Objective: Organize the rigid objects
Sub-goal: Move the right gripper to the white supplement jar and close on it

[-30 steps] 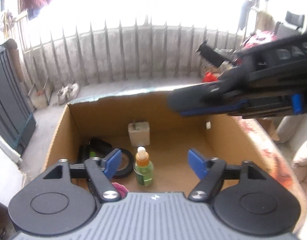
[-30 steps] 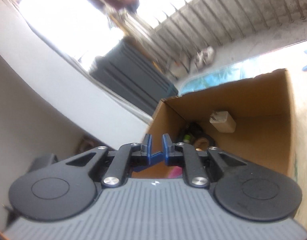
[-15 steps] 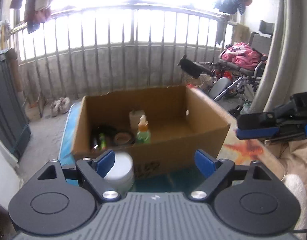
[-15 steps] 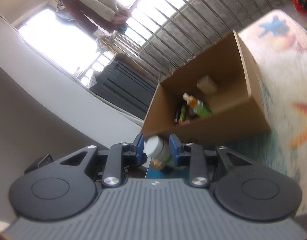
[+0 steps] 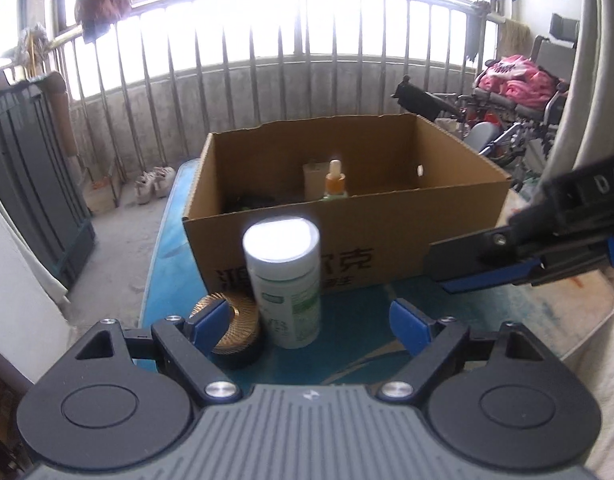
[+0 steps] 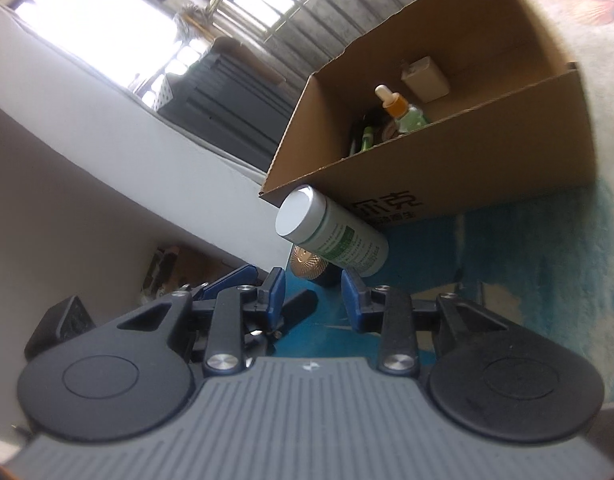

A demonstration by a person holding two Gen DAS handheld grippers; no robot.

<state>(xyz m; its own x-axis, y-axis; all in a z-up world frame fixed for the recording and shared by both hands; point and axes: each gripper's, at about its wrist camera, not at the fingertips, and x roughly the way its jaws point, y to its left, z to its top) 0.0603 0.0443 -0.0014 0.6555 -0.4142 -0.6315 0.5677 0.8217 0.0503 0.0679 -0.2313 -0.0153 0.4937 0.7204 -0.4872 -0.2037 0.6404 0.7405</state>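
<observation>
Blue mat; white bottle seemingly ungripped.

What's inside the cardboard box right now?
Inside the cardboard box: an orange-capped green bottle, a beige boxy item at the back, and dark and green objects on the left. Its front wall hides the floor and their bases.

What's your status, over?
Left gripper open, empty. Right gripper open, empty. White bottle upright outside the box, gold disc beside it. Nothing blocking.
</observation>
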